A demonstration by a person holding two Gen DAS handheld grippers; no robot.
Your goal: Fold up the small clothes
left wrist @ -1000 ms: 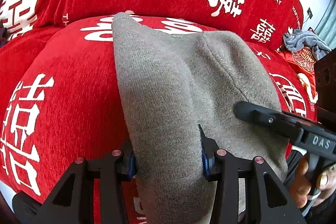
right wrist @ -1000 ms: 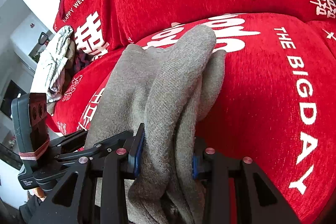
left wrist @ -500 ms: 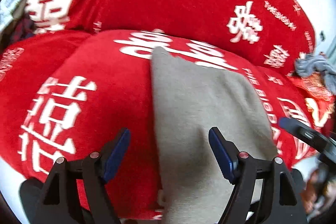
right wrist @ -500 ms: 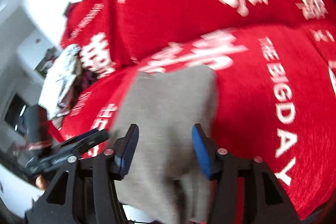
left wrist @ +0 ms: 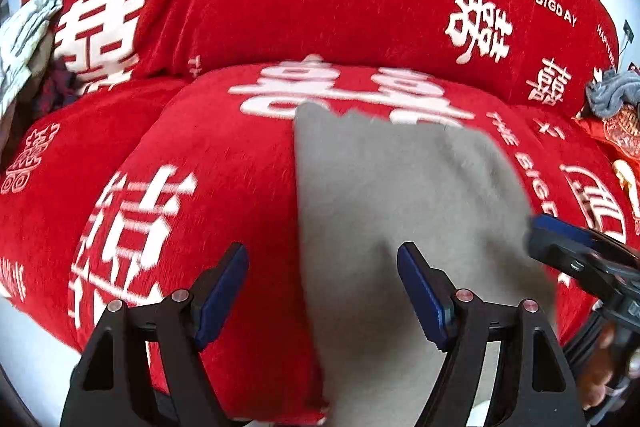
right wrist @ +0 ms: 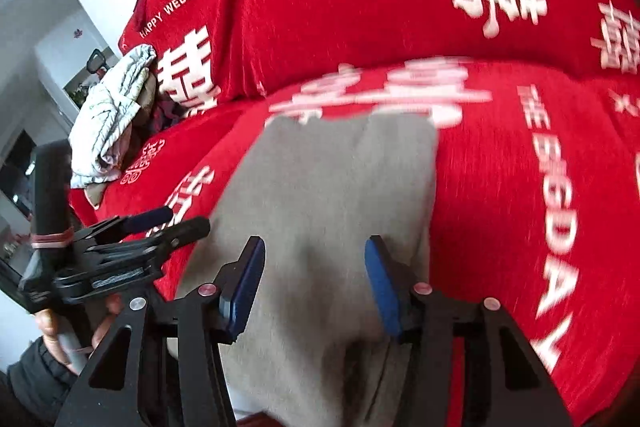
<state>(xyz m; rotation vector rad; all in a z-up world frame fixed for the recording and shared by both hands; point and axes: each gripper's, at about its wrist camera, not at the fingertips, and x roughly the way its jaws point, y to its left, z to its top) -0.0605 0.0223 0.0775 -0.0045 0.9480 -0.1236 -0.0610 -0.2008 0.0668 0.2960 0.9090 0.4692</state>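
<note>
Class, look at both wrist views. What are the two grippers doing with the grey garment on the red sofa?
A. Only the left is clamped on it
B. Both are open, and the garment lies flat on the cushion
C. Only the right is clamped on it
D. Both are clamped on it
B: the left gripper and the right gripper both stand with jaws apart, while the grey garment lies spread on the red sofa.

Bright, even daylight fills both views, with soft shadows and no glare. Motion blur smears the flat grey knitted garment [left wrist: 400, 211] and the white lettering on the red woven sofa cover [left wrist: 224, 155] ahead of each tool. Fisheye bending curves everything, and dark vignetting rings the corners.
</note>
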